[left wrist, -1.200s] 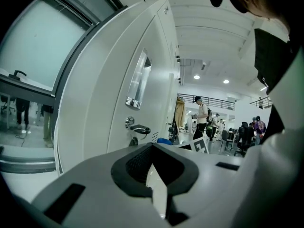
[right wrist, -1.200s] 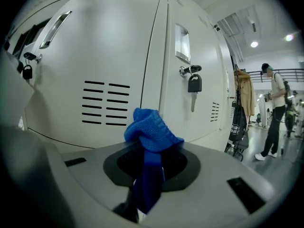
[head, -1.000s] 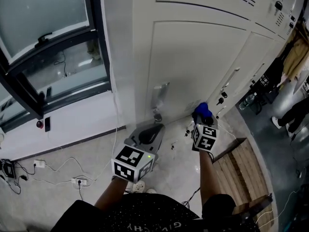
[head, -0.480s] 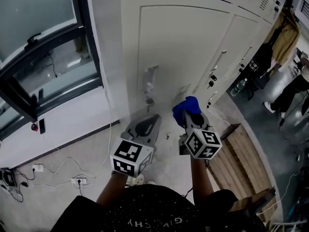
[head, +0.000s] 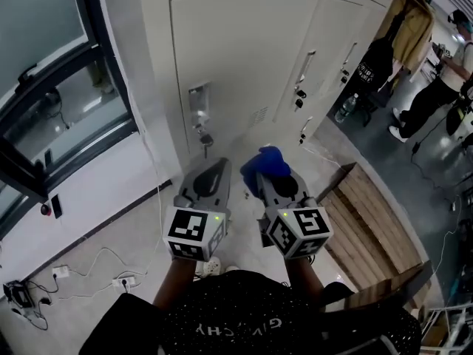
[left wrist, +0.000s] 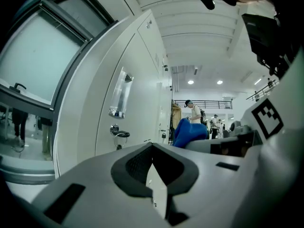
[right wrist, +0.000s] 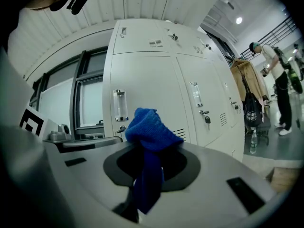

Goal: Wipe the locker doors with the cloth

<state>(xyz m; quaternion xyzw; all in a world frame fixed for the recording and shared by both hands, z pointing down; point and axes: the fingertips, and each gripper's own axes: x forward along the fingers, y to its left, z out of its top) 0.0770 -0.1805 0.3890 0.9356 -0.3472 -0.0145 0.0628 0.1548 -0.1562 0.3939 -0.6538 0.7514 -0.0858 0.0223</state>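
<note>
Cloth (right wrist: 148,127), blue and bunched, is clamped in the right hand-held gripper (right wrist: 151,167), held short of the locker doors (head: 236,58) ahead and not touching them. The left hand-held gripper (left wrist: 153,175) sits just beside it, jaws together on nothing. With no wiping contact, I cannot tell which doors are already clean.

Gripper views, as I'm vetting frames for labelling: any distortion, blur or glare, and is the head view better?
Right gripper view: strong fisheye bends the lockers; blue cloth sharp, ceiling lights blown out. Left gripper view: same bending, black vignette at the left edge. Head view: dimmer, lines only mildly curved.
</note>
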